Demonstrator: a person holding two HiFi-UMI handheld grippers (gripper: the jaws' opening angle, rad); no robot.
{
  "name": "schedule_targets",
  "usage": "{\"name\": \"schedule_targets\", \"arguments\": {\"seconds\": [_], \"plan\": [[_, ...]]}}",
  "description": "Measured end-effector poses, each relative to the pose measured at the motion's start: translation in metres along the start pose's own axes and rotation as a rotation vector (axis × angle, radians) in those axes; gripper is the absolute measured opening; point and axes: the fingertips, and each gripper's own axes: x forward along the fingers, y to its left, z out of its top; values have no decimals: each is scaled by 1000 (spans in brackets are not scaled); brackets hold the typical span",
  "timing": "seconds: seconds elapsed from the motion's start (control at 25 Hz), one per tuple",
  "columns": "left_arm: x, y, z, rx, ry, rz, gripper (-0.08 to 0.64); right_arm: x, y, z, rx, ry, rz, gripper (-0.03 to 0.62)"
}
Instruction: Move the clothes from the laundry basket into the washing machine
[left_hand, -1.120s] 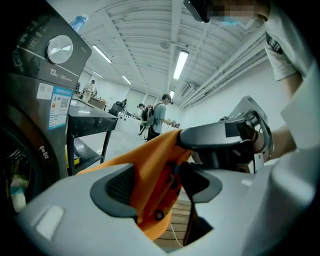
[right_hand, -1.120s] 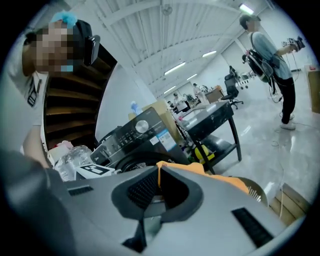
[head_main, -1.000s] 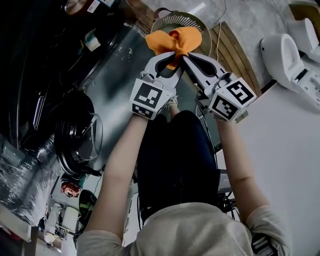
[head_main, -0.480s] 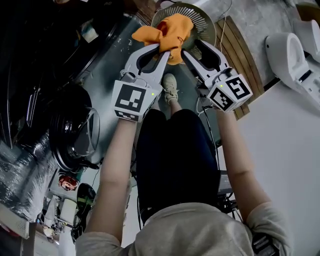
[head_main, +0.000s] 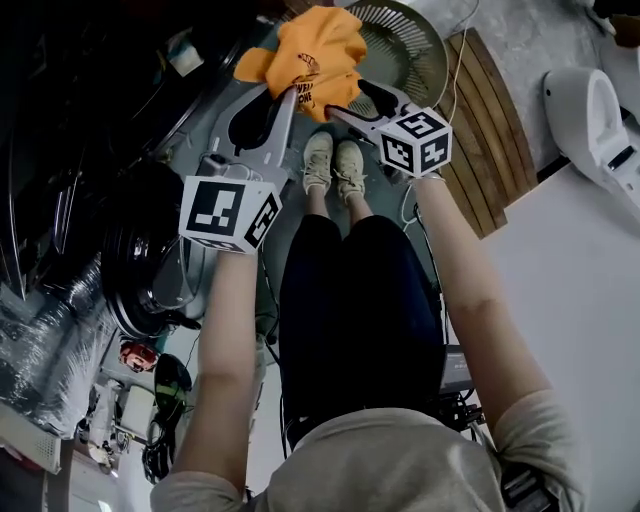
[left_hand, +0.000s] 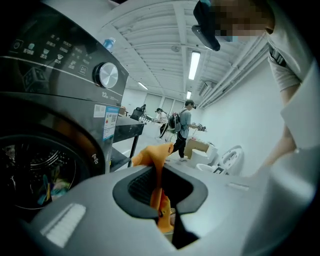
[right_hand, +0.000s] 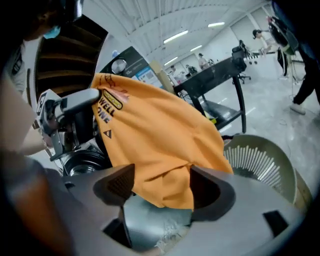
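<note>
Your left gripper (head_main: 291, 95) had just closed its jaws on the orange shirt (head_main: 312, 45), holding it above the basket (head_main: 415, 45) ready for the washer (left_hand: 45, 165). Your right gripper (head_main: 350, 97) had just opened its jaws wide, with the cloth loose between them, likely to hand the shirt over.

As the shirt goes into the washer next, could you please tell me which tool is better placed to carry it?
Left. The left tool is clamped on the orange shirt, with the washing machine beside it. The right tool has just been opening its jaws; the shirt hangs loose between them.
</note>
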Motion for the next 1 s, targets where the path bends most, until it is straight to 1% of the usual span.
{"name": "schedule_targets", "arguments": {"seconds": [0.08,0.12,0.16,0.2,0.24,0.32,0.44,0.56,0.72,0.8,0.92,0.96,1.0], "plan": [[-4,4,-4,-5,9,11,35,17,0,-4,62,2,22,314],[-6,6,-7,-9,14,17,35,22,-1,-4,90,-2,30,284],[-8,8,-10,-14,20,22,35,26,-1,-3,109,-7,35,198],[-10,10,-13,-18,26,29,35,28,-2,0,116,-13,34,96],[-11,12,-17,-20,33,36,35,28,-4,3,117,-20,26,31],[-15,17,-23,-18,46,52,35,21,-7,14,114,-46,3,28],[-18,21,-29,-19,67,62,35,-5,-6,39,123,-140,-10,26],[-15,20,-36,-29,88,45,37,-31,9,72,104,-228,17,26],[-4,1,-39,-37,91,-25,37,-50,45,110,56,-289,91,26],[1,-11,-40,-45,87,-67,37,-53,64,123,33,-290,134,26],[11,-22,-38,-56,71,-104,37,-47,86,132,-8,-248,186,26],[14,-25,-38,-63,71,-111,48,-45,93,133,-21,-232,199,26],[16,-27,-37,-71,73,-116,84,-43,99,133,-36,-219,205,26]]}}
